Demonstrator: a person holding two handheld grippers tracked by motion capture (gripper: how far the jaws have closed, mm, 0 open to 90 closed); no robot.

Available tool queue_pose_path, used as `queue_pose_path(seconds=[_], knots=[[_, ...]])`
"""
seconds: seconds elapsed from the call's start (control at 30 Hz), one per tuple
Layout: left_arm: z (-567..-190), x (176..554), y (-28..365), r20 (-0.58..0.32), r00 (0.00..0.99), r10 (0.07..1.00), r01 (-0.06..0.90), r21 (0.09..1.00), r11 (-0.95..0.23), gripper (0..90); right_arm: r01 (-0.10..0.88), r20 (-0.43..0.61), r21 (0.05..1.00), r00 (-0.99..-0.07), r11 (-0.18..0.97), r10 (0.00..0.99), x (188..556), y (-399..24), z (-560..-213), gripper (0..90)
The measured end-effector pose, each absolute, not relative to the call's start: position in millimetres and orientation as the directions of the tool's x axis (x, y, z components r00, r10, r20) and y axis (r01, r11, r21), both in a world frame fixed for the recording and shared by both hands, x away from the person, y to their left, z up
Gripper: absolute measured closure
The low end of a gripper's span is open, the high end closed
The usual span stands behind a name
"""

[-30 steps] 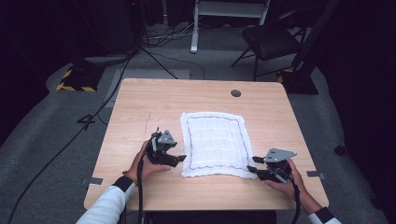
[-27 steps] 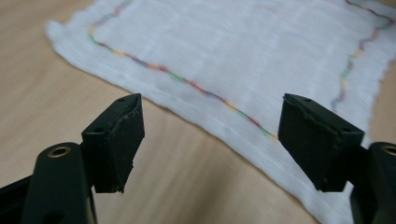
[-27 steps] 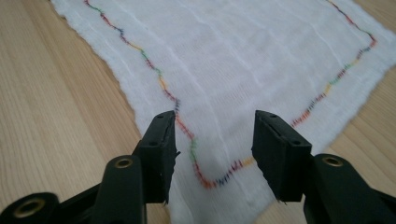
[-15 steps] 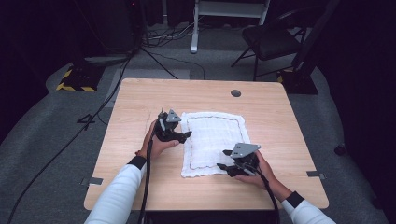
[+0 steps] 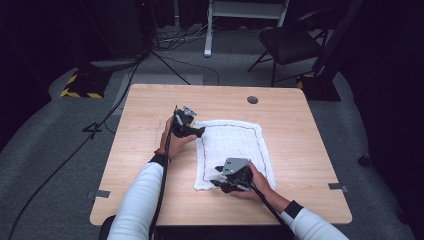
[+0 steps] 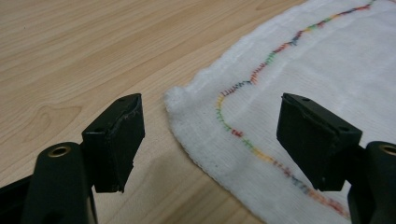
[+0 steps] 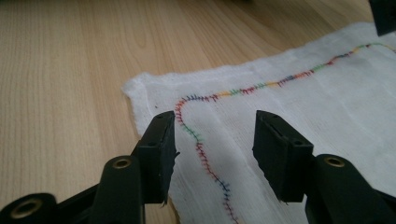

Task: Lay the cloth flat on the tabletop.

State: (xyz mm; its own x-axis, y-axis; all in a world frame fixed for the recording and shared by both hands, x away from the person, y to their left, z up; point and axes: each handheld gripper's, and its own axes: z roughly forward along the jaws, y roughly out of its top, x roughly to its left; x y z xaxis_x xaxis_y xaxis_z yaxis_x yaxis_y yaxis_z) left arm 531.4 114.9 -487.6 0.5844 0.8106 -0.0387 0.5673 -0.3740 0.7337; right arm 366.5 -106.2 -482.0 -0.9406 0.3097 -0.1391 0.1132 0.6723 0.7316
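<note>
White cloth [image 5: 232, 150] lies flat on the surface [image 5: 310, 130], roughly rectangular, soft woven texture, rounded corners, thick rolled hem. A line of multicoloured stitching [image 6: 261, 70] runs just inside the edge and curves round each corner. Surface is pale wood-grain laminate with a small dark round cap [image 5: 252, 100] set in near the far edge. No containers seen.

Left tongs [image 5: 197, 132] at the cloth's far-left corner, jaws wide apart; in the left gripper view one black jaw sits over bare wood, the other over cloth, corner [image 6: 180, 100] between them.

Right tongs [image 5: 216, 182] at the near-left corner, jaws apart, narrower gap; in the right gripper view both hang over cloth, stitched curve [image 7: 196, 135] between them. Cannot tell if the jaws touch the fabric.
</note>
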Motion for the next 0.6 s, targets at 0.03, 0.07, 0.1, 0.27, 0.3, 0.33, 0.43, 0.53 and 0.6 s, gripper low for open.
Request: queue_pose_path(seconds=[0.03,0.07,0.1,0.27,0.3,0.33,0.43,0.53,0.6], knots=[[-490,534,114,-0.053,0.574,0.817,0.586,0.724,-0.365,23.9,0.114,-0.132,0.733,-0.943,0.671,0.305,366,-103,-482,49.4],[-492,536,112,-0.048,0.559,0.828,0.597,0.716,-0.362,24.5,0.108,-0.124,0.739,-0.948,0.665,0.292,365,-96,-482,49.4],[-494,538,112,-0.040,0.552,0.833,0.601,0.711,-0.364,24.5,0.108,-0.124,0.739,-0.948,0.665,0.292,365,-96,-482,49.4],[-501,542,112,-0.051,0.557,0.829,0.614,0.697,-0.371,23.6,0.080,-0.117,0.740,-0.963,0.668,0.245,360,-79,-485,48.8],[-501,542,113,-0.052,0.558,0.828,0.614,0.697,-0.370,23.6,0.069,-0.122,0.732,-0.966,0.678,0.230,358,-76,-487,48.7],[-501,542,114,-0.053,0.561,0.826,0.613,0.697,-0.372,23.7,0.064,-0.125,0.728,-0.967,0.683,0.223,357,-73,-488,48.5],[-501,541,115,-0.044,0.567,0.823,0.603,0.702,-0.378,25.3,0.055,-0.125,0.720,-0.970,0.692,0.208,354,-62,-491,47.9],[-500,540,119,-0.036,0.593,0.804,0.586,0.704,-0.401,31.1,0.059,-0.142,0.706,-0.964,0.706,0.223,354,-56,-493,48.6],[-500,540,121,-0.042,0.608,0.793,0.578,0.708,-0.406,35.6,0.064,-0.141,0.703,-0.964,0.709,0.227,355,-55,-494,48.9]])
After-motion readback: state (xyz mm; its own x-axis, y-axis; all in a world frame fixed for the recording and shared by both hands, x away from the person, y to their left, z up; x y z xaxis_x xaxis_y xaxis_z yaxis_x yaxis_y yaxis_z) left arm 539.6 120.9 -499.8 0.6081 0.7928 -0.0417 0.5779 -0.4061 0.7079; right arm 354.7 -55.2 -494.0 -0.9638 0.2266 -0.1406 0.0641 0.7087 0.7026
